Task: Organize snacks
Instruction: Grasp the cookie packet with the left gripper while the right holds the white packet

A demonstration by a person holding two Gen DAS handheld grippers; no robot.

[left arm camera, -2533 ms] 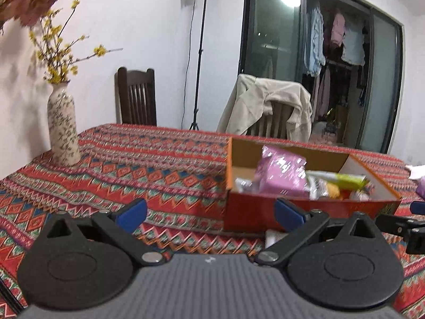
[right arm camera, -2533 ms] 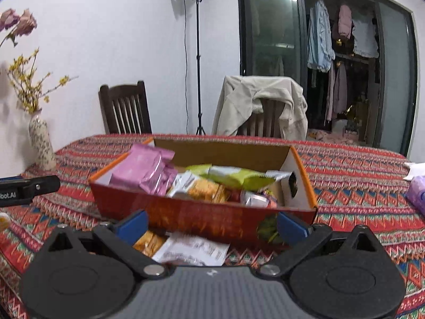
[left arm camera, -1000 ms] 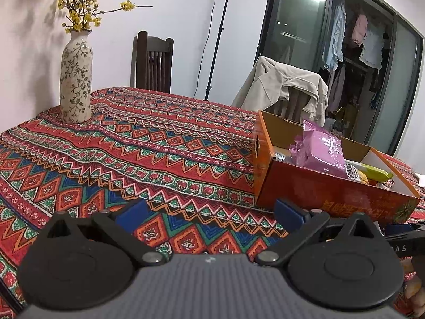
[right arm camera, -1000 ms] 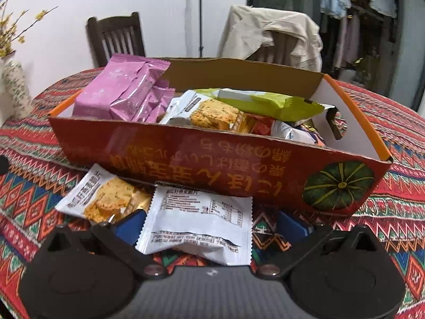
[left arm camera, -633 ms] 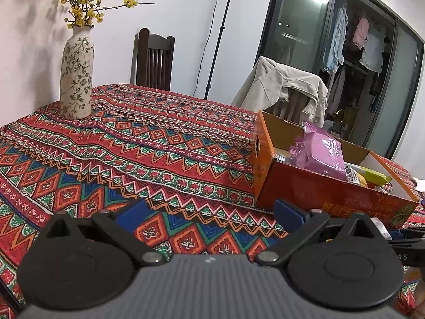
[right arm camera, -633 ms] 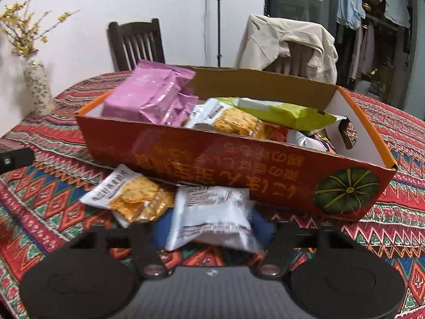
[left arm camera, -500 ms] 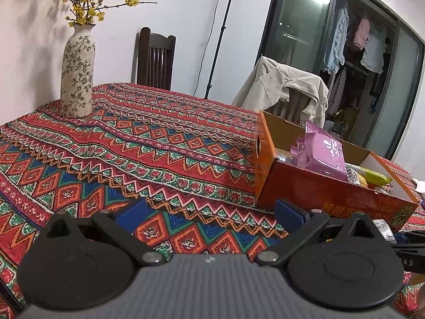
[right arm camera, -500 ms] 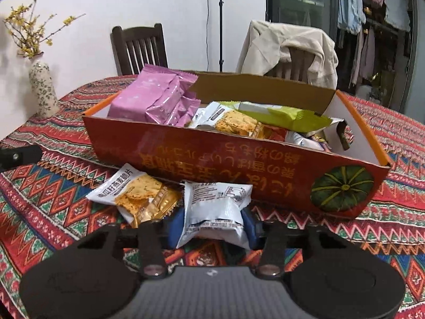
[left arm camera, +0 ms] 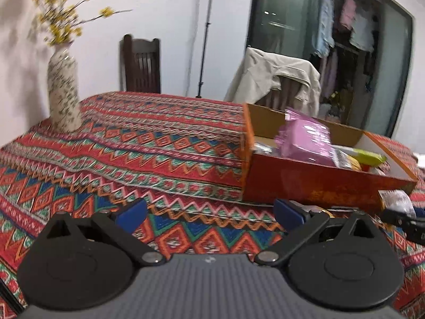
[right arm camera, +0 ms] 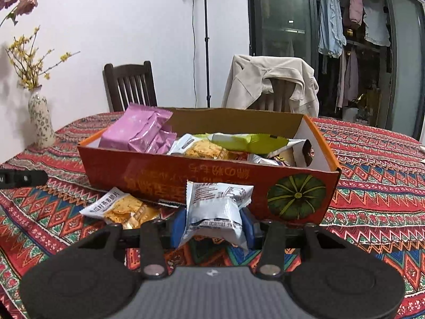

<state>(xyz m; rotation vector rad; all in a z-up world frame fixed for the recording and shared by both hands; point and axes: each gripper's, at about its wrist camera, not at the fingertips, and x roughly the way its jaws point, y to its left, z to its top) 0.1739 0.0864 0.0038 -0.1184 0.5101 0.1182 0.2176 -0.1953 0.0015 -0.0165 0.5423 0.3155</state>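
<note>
Orange cardboard box largely filled; right gripper clamps white foil packet, orange-printed cracker packet remains on cloth, left gripper wide, empty.

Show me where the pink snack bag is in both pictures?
Left wrist view: the pink snack bag is right of centre, inside the orange box.
Right wrist view: the bag is left of centre, at the box's left end.
Shared landmark: the flower vase.
</note>
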